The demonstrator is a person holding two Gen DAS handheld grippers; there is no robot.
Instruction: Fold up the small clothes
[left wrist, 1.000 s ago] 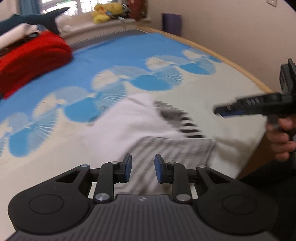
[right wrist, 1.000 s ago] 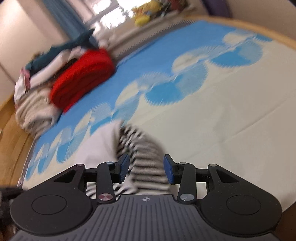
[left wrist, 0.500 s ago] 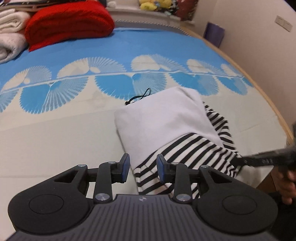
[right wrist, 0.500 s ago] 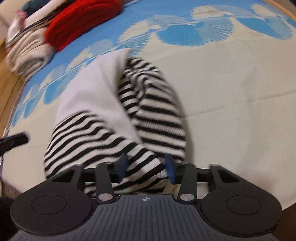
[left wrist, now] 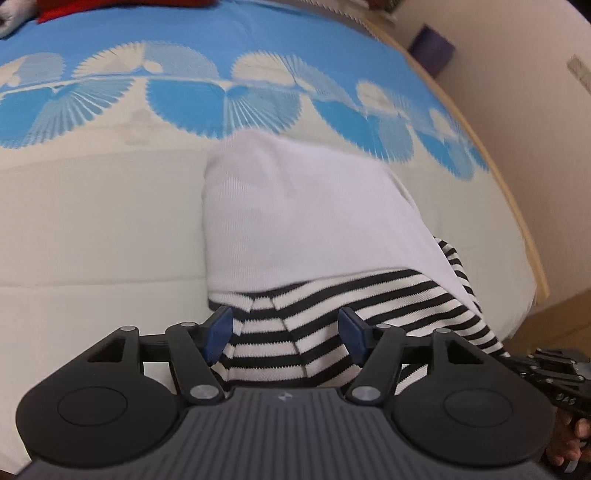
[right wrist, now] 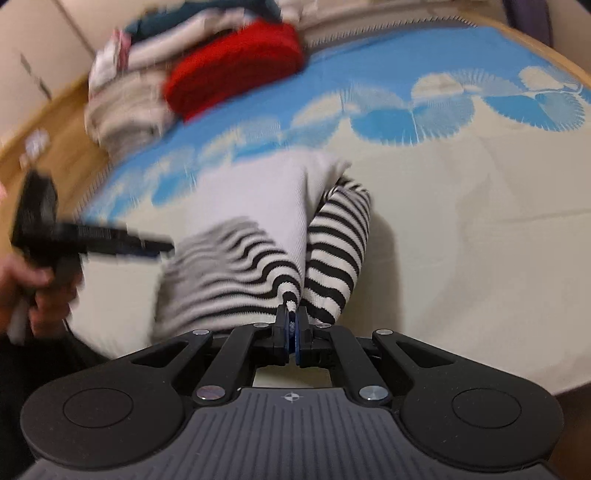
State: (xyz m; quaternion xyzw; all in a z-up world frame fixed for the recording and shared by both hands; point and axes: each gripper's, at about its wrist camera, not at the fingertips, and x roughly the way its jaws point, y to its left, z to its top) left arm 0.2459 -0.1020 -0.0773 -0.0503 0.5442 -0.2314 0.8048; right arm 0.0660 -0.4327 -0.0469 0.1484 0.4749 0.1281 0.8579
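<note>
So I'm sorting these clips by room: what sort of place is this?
Most likely a bedroom. The striped garment lies on a bed with a blue fan-patterned cover and a wooden frame. Folded clothes and a red knit are piled at its far end.

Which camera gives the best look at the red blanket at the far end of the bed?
The right wrist view: the red blanket shows nearly whole there, though blurred, beside a pile of pale folded laundry. In the left wrist view only a red sliver shows at the top edge.
</note>
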